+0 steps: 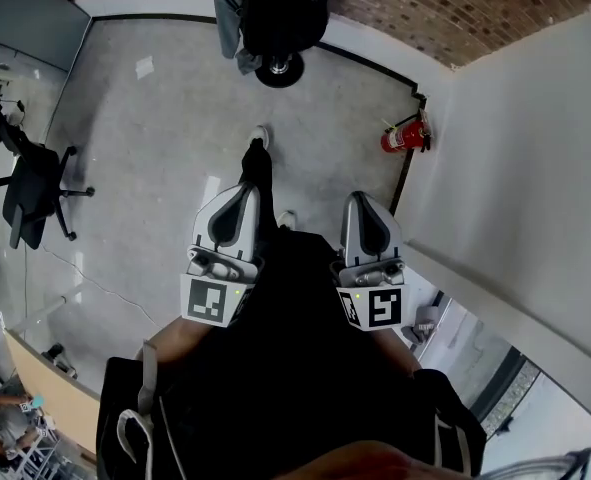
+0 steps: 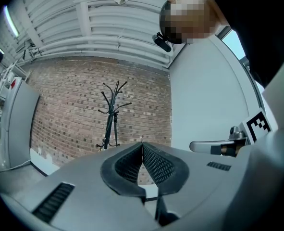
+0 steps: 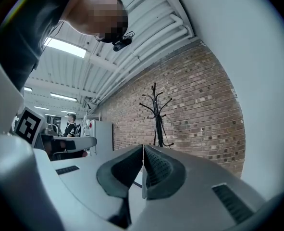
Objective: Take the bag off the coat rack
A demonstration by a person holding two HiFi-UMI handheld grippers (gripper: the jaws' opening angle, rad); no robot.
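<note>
The black coat rack (image 2: 111, 114) stands far ahead against the brick wall; its hooks look bare in both gripper views (image 3: 157, 110). From the head view, the coat rack (image 1: 278, 68) shows a round black base under a bulky black shape (image 1: 280, 13) with a grey cloth (image 1: 231, 13) beside it; I cannot tell whether that shape is the bag. My left gripper (image 1: 239, 196) and right gripper (image 1: 361, 203) are held side by side in front of my body, well short of the rack. The left gripper (image 2: 142, 148) and the right gripper (image 3: 142, 150) each have jaws pressed together on nothing.
A red fire extinguisher (image 1: 403, 136) sits by the white wall's corner at the right. A black office chair (image 1: 30, 193) stands at the left. Grey floor (image 1: 165, 128) stretches between me and the rack. A person (image 3: 70, 128) stands far off in the background.
</note>
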